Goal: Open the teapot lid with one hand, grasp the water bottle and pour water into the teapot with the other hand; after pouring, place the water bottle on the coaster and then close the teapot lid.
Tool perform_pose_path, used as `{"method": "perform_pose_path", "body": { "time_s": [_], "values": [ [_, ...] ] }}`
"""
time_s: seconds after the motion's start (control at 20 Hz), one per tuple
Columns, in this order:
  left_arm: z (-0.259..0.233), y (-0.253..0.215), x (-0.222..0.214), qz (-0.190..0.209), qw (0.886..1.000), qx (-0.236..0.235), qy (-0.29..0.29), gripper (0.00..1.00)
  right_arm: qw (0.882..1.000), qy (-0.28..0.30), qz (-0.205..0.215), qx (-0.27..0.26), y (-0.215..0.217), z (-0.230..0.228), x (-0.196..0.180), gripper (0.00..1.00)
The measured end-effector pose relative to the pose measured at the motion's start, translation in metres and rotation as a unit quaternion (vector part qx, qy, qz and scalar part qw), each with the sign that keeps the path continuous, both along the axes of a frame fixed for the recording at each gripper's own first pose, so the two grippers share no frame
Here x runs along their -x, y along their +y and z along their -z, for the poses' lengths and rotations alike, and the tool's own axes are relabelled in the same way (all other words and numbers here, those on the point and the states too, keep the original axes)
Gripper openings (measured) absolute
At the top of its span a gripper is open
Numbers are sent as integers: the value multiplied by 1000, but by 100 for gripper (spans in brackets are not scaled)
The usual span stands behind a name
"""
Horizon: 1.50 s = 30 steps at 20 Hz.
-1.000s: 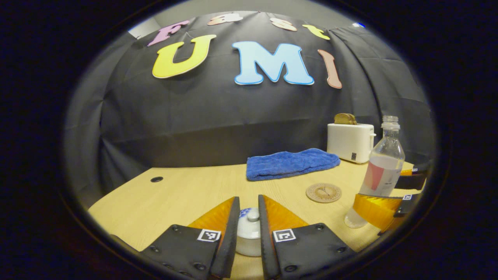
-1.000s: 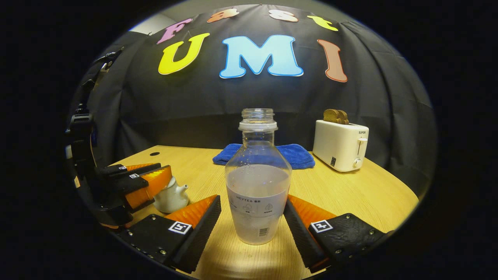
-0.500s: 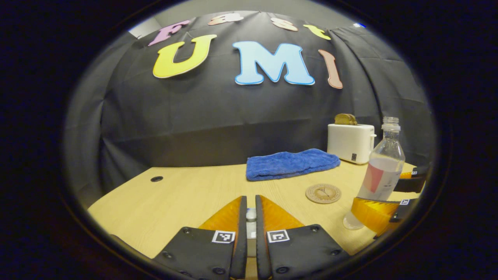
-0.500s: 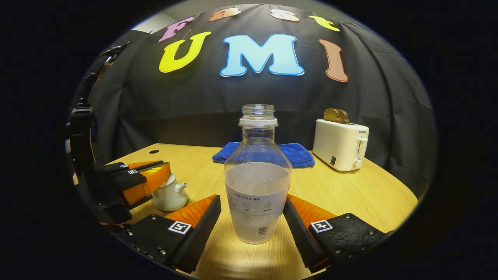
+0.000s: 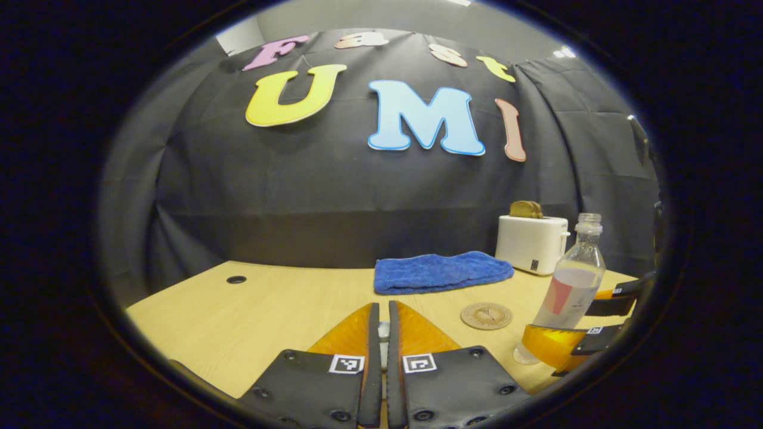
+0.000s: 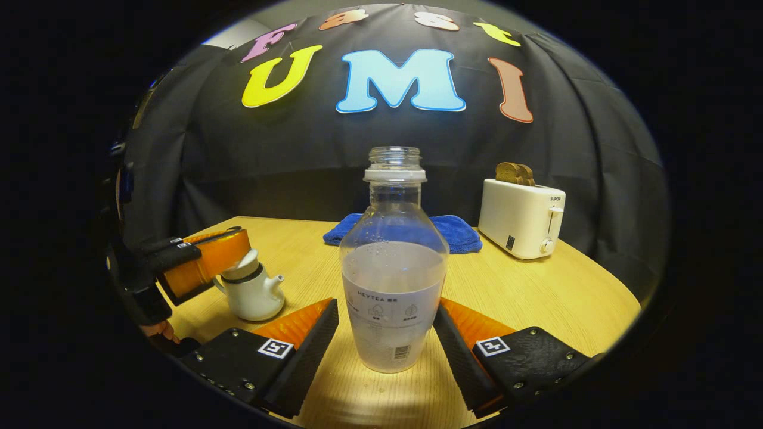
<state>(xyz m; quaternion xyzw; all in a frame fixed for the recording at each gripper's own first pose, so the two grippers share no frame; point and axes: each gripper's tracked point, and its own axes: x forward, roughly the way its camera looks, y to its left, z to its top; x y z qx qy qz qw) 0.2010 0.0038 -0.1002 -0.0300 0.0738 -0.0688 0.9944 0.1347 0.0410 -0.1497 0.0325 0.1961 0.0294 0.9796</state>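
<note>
My left gripper (image 5: 381, 307) is shut on the knob of the white teapot lid (image 5: 383, 329), a sliver of which shows between its fingers. In the right gripper view, that left gripper (image 6: 229, 253) holds the lid (image 6: 245, 260) just above the white teapot (image 6: 253, 295), whose dark rim shows under it. The clear water bottle (image 6: 393, 280), uncapped and about half full, stands on the table between the fingers of my right gripper (image 6: 387, 304), which is open around it. The bottle (image 5: 569, 286) also shows at the right, near the round wooden coaster (image 5: 486, 316).
A folded blue towel (image 5: 441, 271) lies at the back of the wooden table (image 5: 250, 310). A white toaster (image 6: 521, 217) with bread in it stands at the back right. A hand (image 6: 158, 329) shows under the left gripper.
My left gripper closed on the lid knob and rose, lifting the lid off the teapot. The right gripper stayed open around the bottle.
</note>
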Motion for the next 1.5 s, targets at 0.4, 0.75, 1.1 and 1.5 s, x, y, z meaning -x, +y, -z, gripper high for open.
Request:
{"method": "perform_pose_path", "body": {
  "time_s": [0.4,0.75,1.1,1.5],
  "values": [
    [-12,24,8,-13,1000,-2,-10,11,1000,8,4,5,-3,6,-1,96],
    [-5,81,17,-37,999,-19,-6,10,1000,6,6,1,-2,7,-3,96],
    [3,117,22,-58,998,16,-7,11,1000,4,17,-2,-5,5,-6,81],
    [7,117,22,-52,998,33,1,11,1000,2,15,13,-2,4,-8,77]
  ]
}}
